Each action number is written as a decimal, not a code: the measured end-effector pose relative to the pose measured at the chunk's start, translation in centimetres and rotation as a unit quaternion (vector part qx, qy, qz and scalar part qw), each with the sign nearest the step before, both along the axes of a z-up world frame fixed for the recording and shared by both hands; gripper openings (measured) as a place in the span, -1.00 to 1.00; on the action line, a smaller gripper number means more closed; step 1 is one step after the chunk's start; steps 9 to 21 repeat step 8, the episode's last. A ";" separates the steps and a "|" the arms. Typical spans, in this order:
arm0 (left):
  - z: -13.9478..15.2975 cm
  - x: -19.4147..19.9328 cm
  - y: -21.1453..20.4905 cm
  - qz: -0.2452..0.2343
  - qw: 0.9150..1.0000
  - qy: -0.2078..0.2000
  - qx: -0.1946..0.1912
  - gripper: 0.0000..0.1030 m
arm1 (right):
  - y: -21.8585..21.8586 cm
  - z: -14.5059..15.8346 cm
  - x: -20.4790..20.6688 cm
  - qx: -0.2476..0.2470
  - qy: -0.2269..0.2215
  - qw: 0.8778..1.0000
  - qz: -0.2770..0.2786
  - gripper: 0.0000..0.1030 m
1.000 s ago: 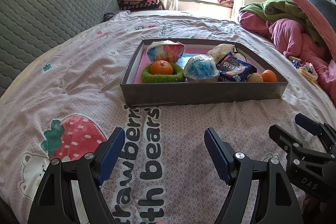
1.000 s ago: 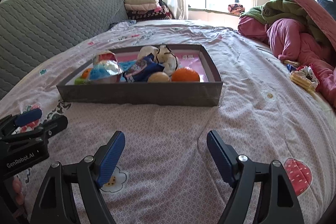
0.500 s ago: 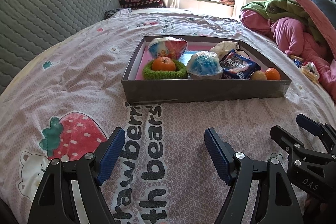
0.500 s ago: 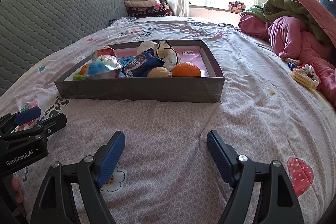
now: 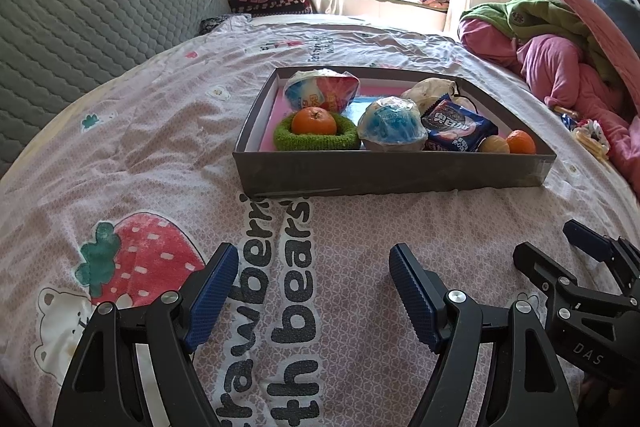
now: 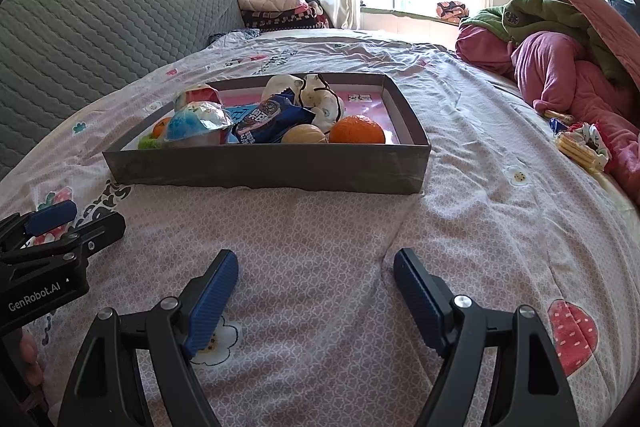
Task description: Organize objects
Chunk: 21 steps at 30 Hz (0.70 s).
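Left wrist view is showing the left gripper (image 5: 310, 273) hovering low over the pink patterned bedspread (image 5: 160, 131) with its blue-padded jaws spread wide and nothing sitting between them. Ahead of it, a shallow dark grey cardboard box (image 5: 384, 171) with a pink floor is resting on the bedspread, well apart from the fingertips. At the near left of the box a small orange mandarin (image 5: 314, 121) is sitting inside a green knitted ring (image 5: 316, 141). Just to its right a foil-lidded blue pudding cup (image 5: 390, 123) is standing, and a second sealed cup printed in red and blue (image 5: 322, 89) is lying farther back. A dark blue biscuit packet (image 5: 458, 125) is leaning right of the blue cup, with a cream cloth bundle (image 5: 432, 91) behind it. At the near right corner a tan round nut-like ball (image 5: 493, 145) and another orange fruit (image 5: 520, 142) are lying side by side, touching or nearly so. Right wrist view is showing the right gripper (image 6: 316, 275) likewise held wide apart and gripping nothing, over the bedspread on the near side of the box. Each gripper is appearing at the edge of the other's view. A heap of pink and green bedding (image 6: 560, 59) is piling up at the far right, and a grey quilted headboard (image 6: 100, 27) is running along the left.
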<state>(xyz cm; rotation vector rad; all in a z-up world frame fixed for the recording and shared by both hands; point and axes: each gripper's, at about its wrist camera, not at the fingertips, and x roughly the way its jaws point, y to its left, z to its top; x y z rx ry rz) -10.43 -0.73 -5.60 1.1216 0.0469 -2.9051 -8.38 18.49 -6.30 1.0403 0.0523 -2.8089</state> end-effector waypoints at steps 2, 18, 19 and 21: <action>0.0 -0.1 0.1 0.000 1.000 -0.001 -0.001 0.53 | 0.0 0.0 0.0 0.001 0.000 1.000 0.000 0.55; 0.0 0.1 0.2 -0.007 1.000 0.004 -0.004 0.53 | 0.1 -0.2 -0.1 0.000 -0.004 1.000 0.000 0.55; 0.0 0.1 0.2 -0.007 1.000 0.004 -0.004 0.53 | 0.1 -0.2 -0.1 0.000 -0.004 1.000 0.000 0.55; 0.0 0.1 0.2 -0.007 1.000 0.004 -0.004 0.53 | 0.1 -0.2 -0.1 0.000 -0.004 1.000 0.000 0.55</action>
